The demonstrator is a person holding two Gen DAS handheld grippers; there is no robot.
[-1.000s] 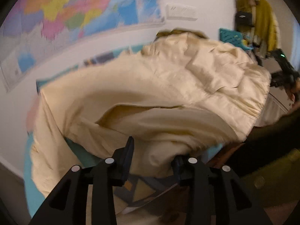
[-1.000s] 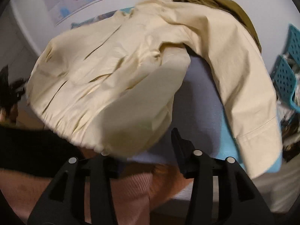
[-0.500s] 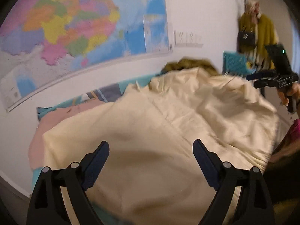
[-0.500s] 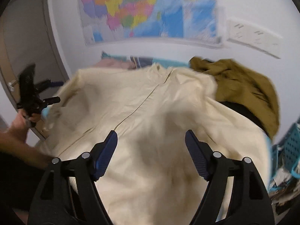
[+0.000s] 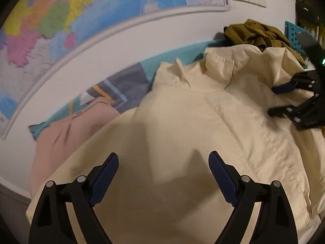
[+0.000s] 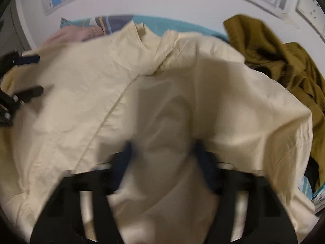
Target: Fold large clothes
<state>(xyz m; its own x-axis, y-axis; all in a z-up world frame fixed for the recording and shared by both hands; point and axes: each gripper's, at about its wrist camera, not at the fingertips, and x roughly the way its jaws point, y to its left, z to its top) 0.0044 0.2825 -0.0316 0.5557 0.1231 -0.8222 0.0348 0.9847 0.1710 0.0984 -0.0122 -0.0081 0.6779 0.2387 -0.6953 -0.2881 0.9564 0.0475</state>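
A large cream shirt (image 5: 193,122) lies spread on the bed, collar toward the wall; it also fills the right wrist view (image 6: 101,93). My left gripper (image 5: 163,166) is open and empty, hovering low over the shirt's near part. My right gripper (image 6: 162,154) is open over the shirt's right side, its blue-padded fingers blurred by motion. The right gripper shows at the right edge of the left wrist view (image 5: 292,101), and the left gripper at the left edge of the right wrist view (image 6: 22,77).
An olive garment (image 6: 284,61) is heaped at the far right, also in the left wrist view (image 5: 258,34). A pink garment (image 5: 67,134) lies at the left. The teal patterned bedsheet (image 5: 126,85) meets a white wall with a map (image 5: 81,10). A teal basket (image 5: 296,34) stands at right.
Both grippers let go of the shirt, which dropped flat onto the bed. Both then opened and came down close over the cloth.
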